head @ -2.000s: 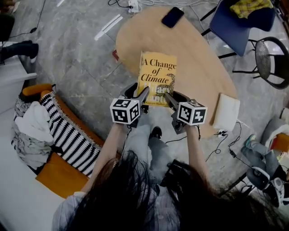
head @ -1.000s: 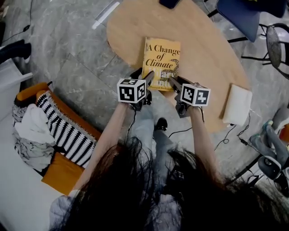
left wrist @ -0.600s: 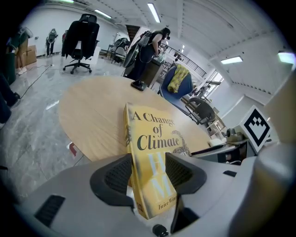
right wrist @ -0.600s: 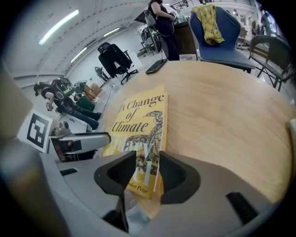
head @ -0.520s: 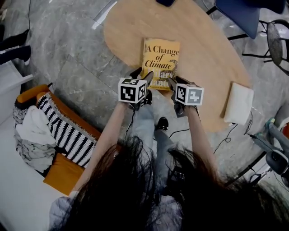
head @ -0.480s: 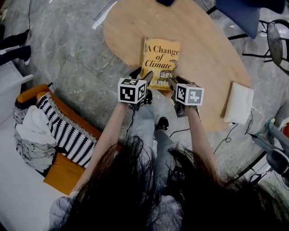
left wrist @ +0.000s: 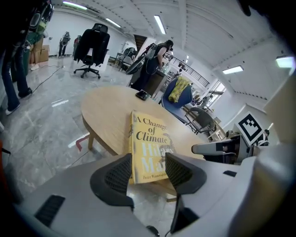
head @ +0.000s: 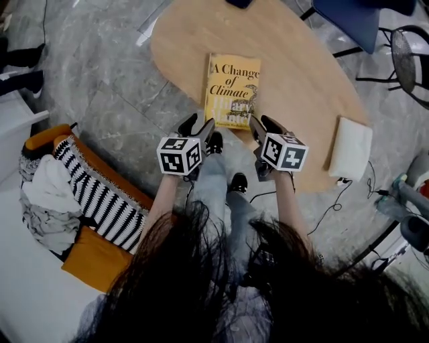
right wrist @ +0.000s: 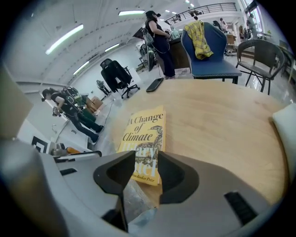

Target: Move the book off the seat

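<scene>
Hovering both grippers just short of the book (head: 232, 90), which is lying flat, cover up, on the table (head: 301, 74), so the off-the-seat part is looking done to me. The left gripper (head: 198, 125) is standing with its jaws apart and nothing in them. The right gripper (head: 266, 124) has just been opening its jaws, and nothing is sitting between those either; the book is only showing beyond the gap.

What I'm thinking for finishing cleanly: keeping both sets of jaws wide and lifting back and up, so no pad is catching the cover and dragging it toward the rim (it's lying pretty close to it).

Stuff I'm not seeing: the book's near edge is hiding behind the jaws in both gripper views, so I'm not able to say whether it's overhanging the rim. My hair is covering the bottom of the head view, and the phone (head: 239, 3) is getting cut off at the top.
</scene>
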